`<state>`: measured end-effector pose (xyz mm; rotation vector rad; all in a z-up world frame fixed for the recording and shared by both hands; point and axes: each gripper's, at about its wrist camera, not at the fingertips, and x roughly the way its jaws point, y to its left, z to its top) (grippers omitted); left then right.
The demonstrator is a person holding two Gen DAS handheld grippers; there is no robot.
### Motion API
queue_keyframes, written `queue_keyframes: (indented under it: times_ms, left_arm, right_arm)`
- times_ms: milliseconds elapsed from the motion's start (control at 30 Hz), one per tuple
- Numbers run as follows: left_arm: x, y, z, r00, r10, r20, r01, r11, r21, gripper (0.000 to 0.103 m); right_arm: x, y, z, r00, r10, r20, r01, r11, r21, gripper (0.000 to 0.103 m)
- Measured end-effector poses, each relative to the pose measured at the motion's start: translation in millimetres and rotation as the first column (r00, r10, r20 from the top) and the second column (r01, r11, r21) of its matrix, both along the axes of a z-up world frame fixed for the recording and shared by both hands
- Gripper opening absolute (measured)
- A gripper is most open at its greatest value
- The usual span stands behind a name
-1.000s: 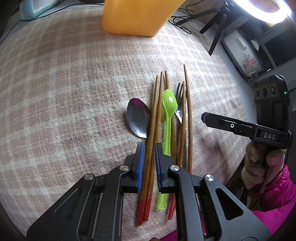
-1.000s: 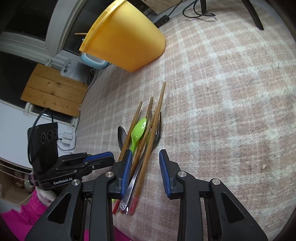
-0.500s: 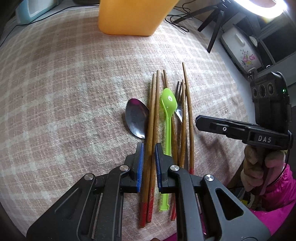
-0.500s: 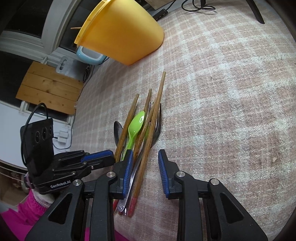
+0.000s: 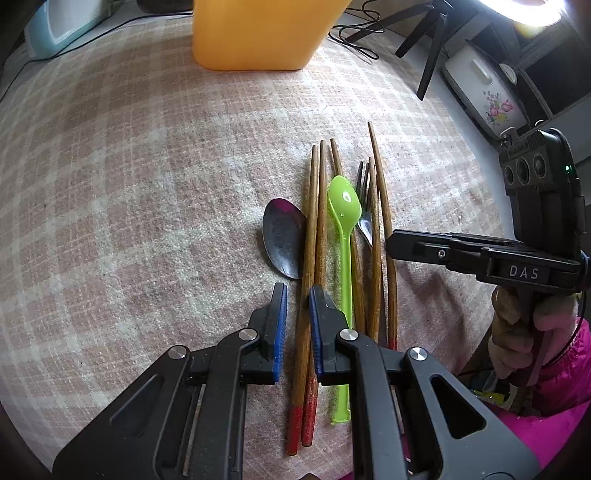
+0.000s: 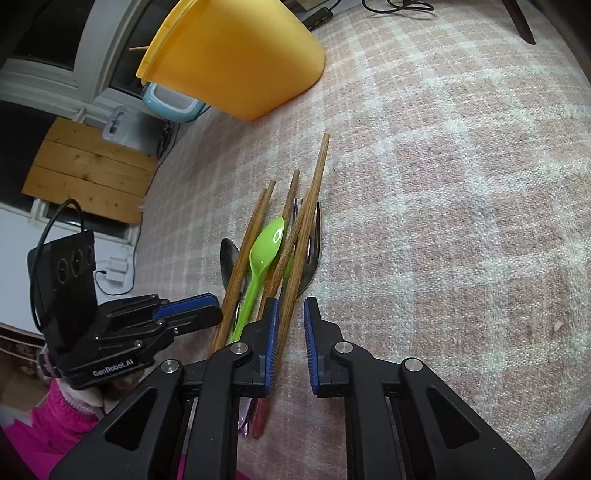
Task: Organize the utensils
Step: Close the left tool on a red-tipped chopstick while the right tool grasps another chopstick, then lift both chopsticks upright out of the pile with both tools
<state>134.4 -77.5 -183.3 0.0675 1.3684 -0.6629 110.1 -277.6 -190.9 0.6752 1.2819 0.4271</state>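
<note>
Lettering "DAS" on right tongs [image 5: 397, 245], "GenRobot.AI" on left tongs [image 5: 297, 301]; both parted w/ chopsticks [image 5: 314, 236] between, ungripped.

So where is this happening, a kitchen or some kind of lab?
Most likely a room in a home, set up for filming. A checked cloth covers the table, a flowered rice cooker sits to one side, and a ring light on a tripod stands by.
</note>
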Motion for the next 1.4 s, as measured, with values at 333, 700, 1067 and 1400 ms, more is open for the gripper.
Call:
queue_keyframes:
  times_ms: [333,700,1067,1400]
  left_arm:
    - [1.6,-17.5,-6.1,1.0,-0.029,0.012,0.029,0.999,0.047,0.008]
    - [6.7,1.3,-1.6,1.0,0.008,0.001,-0.008,1.0,0.004,0.004]
    - [14.4,36.9,33.3,0.995,0.097,0.04,-0.093,0.991,-0.094,0.004]
    - [22.4,55.6,75.0,0.977,0.17,0.125,-0.146,0.972,-0.184,0.004]
  right_arm:
    - [3.8,5.1,-0.1,1.0,0.017,-0.001,-0.017,1.0,-0.019,0.008]
    - [2.2,-9.6,4.8,0.999,0.032,0.014,-0.031,0.999,-0.029,0.007]
    - [0.0,-23.8,28.4,0.995,0.047,0.088,-0.04,0.996,-0.085,0.005]
    - [4.1,-31.1,63.4,0.979,0.058,0.194,-0.031,0.99,-0.136,0.005]
